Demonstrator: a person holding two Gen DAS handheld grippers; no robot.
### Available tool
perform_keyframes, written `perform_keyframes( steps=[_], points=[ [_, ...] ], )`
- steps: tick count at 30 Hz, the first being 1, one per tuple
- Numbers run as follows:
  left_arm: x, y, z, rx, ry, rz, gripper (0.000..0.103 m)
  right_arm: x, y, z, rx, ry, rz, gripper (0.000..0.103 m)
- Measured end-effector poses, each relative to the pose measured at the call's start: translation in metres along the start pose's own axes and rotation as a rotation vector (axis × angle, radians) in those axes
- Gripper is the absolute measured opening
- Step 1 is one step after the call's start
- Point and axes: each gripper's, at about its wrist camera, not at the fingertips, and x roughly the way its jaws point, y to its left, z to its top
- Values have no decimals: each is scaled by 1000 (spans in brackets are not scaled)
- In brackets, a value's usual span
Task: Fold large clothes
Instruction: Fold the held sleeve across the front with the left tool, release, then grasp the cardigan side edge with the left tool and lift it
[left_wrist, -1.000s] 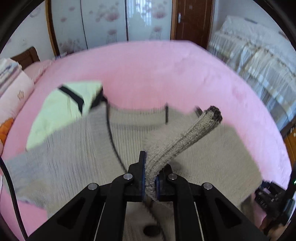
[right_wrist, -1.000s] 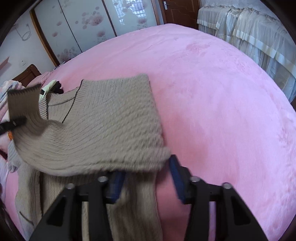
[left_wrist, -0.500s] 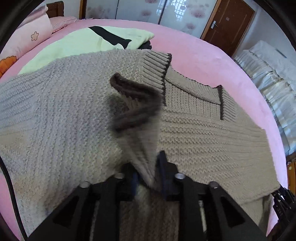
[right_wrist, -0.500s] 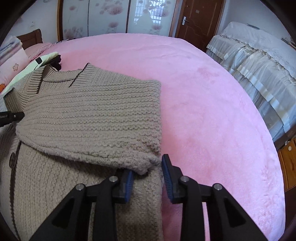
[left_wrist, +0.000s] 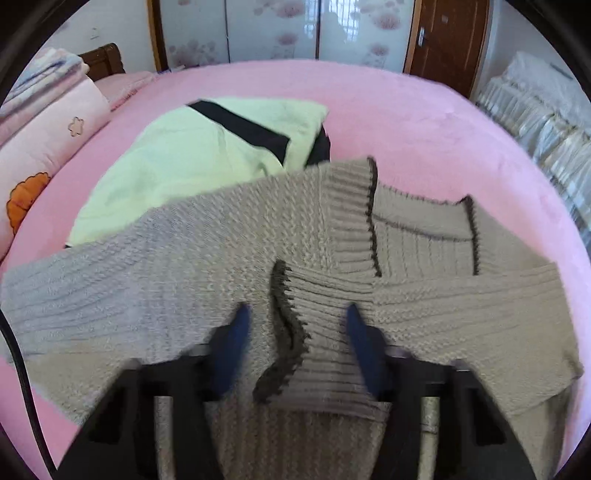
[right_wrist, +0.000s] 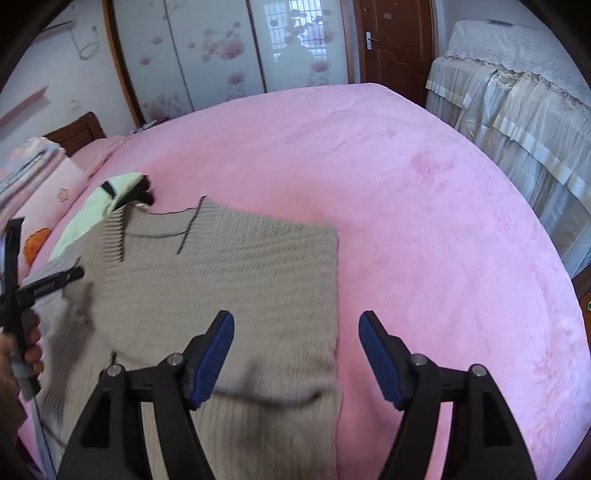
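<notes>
A home bedroom is showing: pink bed (right_wrist: 406, 206), wardrobe (right_wrist: 207, 55) at twelve o'clock (floral doors), pillow (left_wrist: 40, 147) at nine.

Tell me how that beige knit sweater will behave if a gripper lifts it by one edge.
The beige knit sweater looks floppy: its sleeve cuff curls limply between the left gripper pads, so a lifted edge would probably sag and drag the rest. The chunky ribbed knit suggests some weight and good grip, not slipperiness. On the plush pink bedspread, pushing would likely bunch it rather than slide it.
</notes>
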Motion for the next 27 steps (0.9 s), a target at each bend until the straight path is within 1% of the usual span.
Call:
perform_keyframes(
  steps=[1,2,4,6,7,9,12,14,15,17,18,21,22,23,25,27],
  points=[
    [7,-1,-2,1,10,19,28,12,2,5,-10,11,-17,70],
    [12,-3,-2,4,-2,31,28,22,5,10,-20,16,-34,69],
    [17,-3,-3,18,-36,58,28,49,8,15,-44,41,-78,63],
    [20,-3,-4,25,-44,63,28,79,-1,10,-46,105,-188,57],
    [21,-2,-5,29,-46,55,28,87,-9,7,-29,129,-195,57],
    [23,-1,-5,39,-54,46,29,89,-25,2,31,126,-135,57],
    [21,-1,-4,61,-52,41,31,77,-25,0,18,108,-153,57],
    [15,-5,-7,67,-44,45,34,61,-20,-1,-6,86,-183,57],
    [12,-6,-6,70,-37,53,38,55,-18,-1,-10,79,-184,57],
    [3,-13,-4,76,-32,71,58,36,-13,-2,-6,64,-167,57],
    [-7,-15,-6,83,-46,70,61,22,-9,-3,1,54,-138,57],
    [-41,-25,-11,109,-79,47,64,-8,4,-7,8,42,-102,59],
    [-56,-29,-14,115,-89,38,66,-23,13,-11,8,34,-88,59],
    [-68,-32,-17,118,-96,27,71,-32,17,-12,8,34,-80,59],
    [-99,-41,-25,130,-118,3,75,-53,28,-17,12,52,-57,59],
    [-125,-50,-34,141,-132,-17,75,-68,39,-21,12,75,-39,59]
  ],
)
